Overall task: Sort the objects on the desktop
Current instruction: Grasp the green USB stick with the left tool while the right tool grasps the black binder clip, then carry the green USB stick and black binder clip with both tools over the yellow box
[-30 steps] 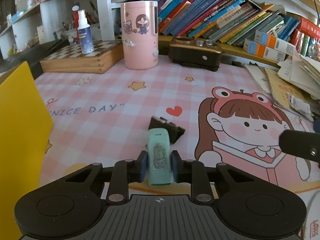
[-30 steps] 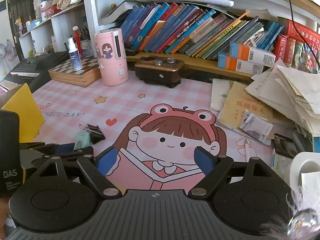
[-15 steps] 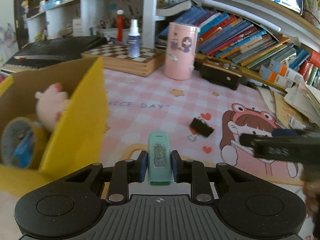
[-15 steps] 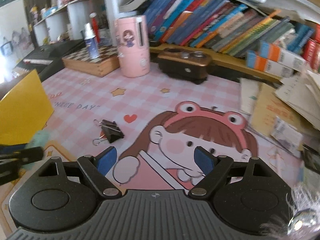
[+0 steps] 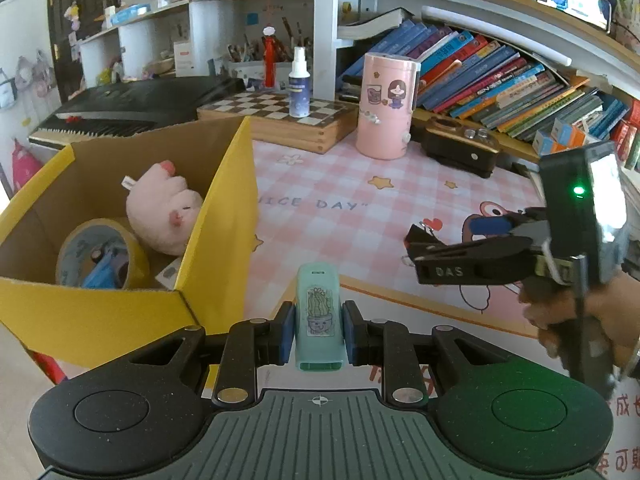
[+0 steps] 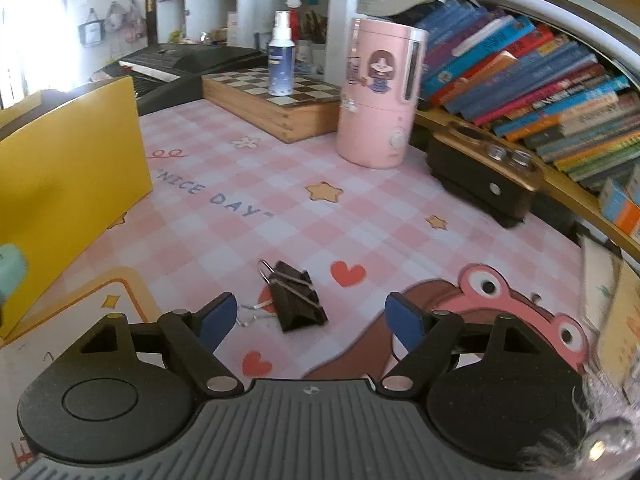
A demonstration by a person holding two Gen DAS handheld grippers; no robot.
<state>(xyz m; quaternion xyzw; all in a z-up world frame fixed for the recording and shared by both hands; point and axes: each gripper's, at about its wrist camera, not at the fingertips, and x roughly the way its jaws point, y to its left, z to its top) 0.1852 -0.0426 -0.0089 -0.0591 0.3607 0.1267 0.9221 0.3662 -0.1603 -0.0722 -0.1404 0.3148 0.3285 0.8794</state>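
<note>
My left gripper (image 5: 318, 332) is shut on a mint-green eraser (image 5: 319, 316) with a cactus sticker, held in the air just right of the yellow cardboard box (image 5: 224, 216). The box holds a pink plush toy (image 5: 168, 208) and a tape roll (image 5: 96, 256). My right gripper (image 6: 310, 320) is open and low over the pink mat, with a black binder clip (image 6: 298, 302) lying between its fingers. In the left wrist view the right gripper (image 5: 460, 248) hides most of the clip. The eraser's tip (image 6: 10, 270) shows at the left edge of the right wrist view.
A pink cylindrical canister (image 6: 378, 92), a wooden chessboard box (image 6: 276, 104) with a spray bottle (image 6: 282, 56) on it, and a dark brown device (image 6: 486, 176) stand at the back of the mat. Books fill the shelf behind. The box's yellow wall (image 6: 68, 176) stands left of the right gripper.
My left gripper has lifted the eraser and carried it left to the box. My right gripper has moved forward and down until the binder clip lies between its open fingers.
</note>
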